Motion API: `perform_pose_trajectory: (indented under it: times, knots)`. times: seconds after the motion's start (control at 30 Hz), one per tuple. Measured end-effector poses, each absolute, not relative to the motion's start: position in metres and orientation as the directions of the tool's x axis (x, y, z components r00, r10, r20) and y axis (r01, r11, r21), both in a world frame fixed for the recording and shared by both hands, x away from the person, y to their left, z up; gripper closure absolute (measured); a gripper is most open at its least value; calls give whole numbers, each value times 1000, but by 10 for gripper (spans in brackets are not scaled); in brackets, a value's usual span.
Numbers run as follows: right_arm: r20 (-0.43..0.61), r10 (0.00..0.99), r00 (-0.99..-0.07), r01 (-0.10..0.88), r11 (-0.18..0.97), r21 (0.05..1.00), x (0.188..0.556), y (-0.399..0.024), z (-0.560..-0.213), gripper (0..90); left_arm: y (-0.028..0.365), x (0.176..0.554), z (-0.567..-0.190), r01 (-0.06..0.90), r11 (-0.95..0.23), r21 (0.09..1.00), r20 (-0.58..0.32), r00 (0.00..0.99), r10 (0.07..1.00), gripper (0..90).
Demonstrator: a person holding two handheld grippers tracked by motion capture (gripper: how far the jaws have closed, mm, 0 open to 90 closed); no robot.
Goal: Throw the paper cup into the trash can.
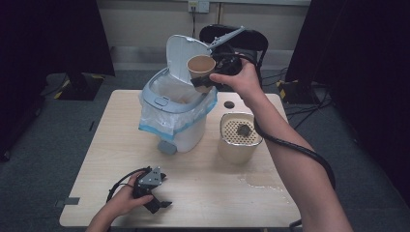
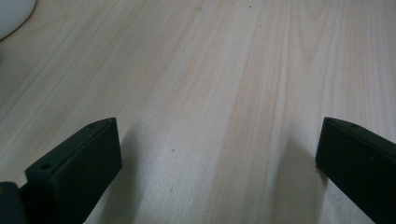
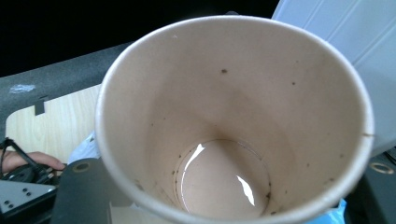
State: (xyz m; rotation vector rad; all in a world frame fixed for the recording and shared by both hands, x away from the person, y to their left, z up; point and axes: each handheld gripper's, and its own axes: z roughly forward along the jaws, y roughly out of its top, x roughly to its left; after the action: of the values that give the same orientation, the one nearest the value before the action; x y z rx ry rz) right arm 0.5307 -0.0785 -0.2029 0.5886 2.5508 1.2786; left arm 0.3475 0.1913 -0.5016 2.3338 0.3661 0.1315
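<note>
Bench [image 1: 121, 145] carries the open bin [image 1: 176, 104], lid up, bag-lined. My right tool [image 1: 205, 83] clamps a paper cup [image 1: 200, 67] by its lower wall, held tipped above the bin's mouth; a little liquid remains in it. Left tool [image 1: 157, 200] rests wide apart and empty on the bench, well away.

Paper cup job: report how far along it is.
Looks done: the bin's lid stands open, the strainer container holds a dark lump, and the paper cup keeps just a wet film at its bottom. In hand: the right gripper holds the cup beside the lined bin. Left: likely dropping the cup in. The left gripper rests open on the table.
</note>
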Motion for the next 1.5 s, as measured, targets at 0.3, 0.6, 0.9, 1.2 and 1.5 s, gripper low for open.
perform_pose_trajectory:
  times: [0.3,0.6,0.9,1.2,1.5]
  knots:
    - [-6,464,-886,268,522,810,536,-70,-207,287,191,348,-502,223,-673,705,-14,954,300,0]
    - [-12,453,-892,260,533,805,537,-55,-213,287,191,348,-502,223,-673,705,-14,954,300,0]
    - [-2,446,-895,263,531,805,543,-40,-224,286,191,348,-502,223,-674,705,-14,954,300,0]
    - [1,445,-896,262,525,810,547,-31,-229,284,191,348,-502,223,-673,705,-14,954,301,0]
    - [16,454,-891,275,511,814,554,-24,-237,281,191,348,-502,223,-673,705,-15,954,300,0]
